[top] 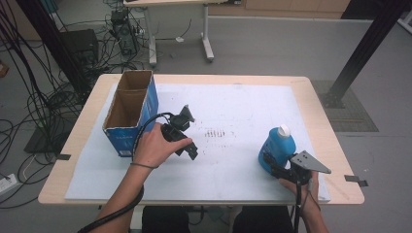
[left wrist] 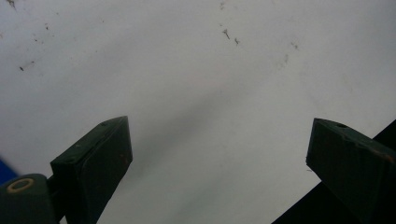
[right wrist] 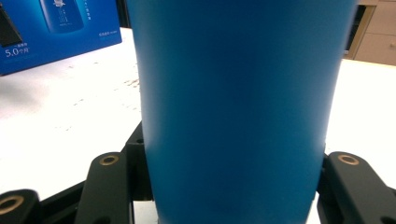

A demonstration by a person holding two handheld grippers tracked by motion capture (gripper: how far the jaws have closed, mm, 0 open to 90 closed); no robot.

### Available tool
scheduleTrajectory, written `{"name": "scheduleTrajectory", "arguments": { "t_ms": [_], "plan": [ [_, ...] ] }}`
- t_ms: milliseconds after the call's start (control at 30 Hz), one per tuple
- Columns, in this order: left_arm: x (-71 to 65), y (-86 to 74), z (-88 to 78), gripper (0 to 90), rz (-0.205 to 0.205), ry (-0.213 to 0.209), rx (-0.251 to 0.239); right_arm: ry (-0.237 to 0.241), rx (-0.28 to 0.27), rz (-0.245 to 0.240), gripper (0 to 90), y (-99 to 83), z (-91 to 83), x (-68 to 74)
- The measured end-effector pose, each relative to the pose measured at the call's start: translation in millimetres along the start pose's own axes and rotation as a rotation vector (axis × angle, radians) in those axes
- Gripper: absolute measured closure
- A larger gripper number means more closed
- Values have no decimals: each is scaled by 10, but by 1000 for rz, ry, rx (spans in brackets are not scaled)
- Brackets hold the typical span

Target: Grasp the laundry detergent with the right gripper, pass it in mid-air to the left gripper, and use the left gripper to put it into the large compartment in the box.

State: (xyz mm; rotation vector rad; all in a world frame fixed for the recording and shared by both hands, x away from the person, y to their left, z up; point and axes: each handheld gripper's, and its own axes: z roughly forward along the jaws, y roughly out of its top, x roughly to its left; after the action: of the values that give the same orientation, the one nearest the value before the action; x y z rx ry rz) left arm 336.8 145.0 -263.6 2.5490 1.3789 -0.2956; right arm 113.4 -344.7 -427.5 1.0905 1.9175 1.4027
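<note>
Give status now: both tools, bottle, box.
Left tool open, over bare white mat. Right tool shut on blue bottle, upright. Open box far left, nothing between.

High view looks forward and down over the whole counter [top: 291, 82]. Left gripper view faces the white mat [left wrist: 196, 93], very close. Right gripper view hugs the blue bottle [right wrist: 238, 116]; blue box [right wrist: 56, 32] at 10 o'clock, shared with high view.

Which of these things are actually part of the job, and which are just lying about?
Likely in use:
- blue bottle, gripped by the right tongs
- open cardboard box
- left tongs, open above the white mat

Just lying about:
- cables on the floor
- second desk behind
</note>
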Motion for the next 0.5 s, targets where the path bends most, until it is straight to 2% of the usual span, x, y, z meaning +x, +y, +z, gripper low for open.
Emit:
{"name": "scheduleTrajectory", "arguments": {
  "t_ms": [267, 500],
  "plan": [
    [0, 16, 2, 74, 4, 2, 4, -2, -8, 3, 424, -4, -6, -7],
    [-8, 14, -31, 74, 9, 1, 2, 24, -30, -2, 423, 121, -46, -27]
  ]
}}
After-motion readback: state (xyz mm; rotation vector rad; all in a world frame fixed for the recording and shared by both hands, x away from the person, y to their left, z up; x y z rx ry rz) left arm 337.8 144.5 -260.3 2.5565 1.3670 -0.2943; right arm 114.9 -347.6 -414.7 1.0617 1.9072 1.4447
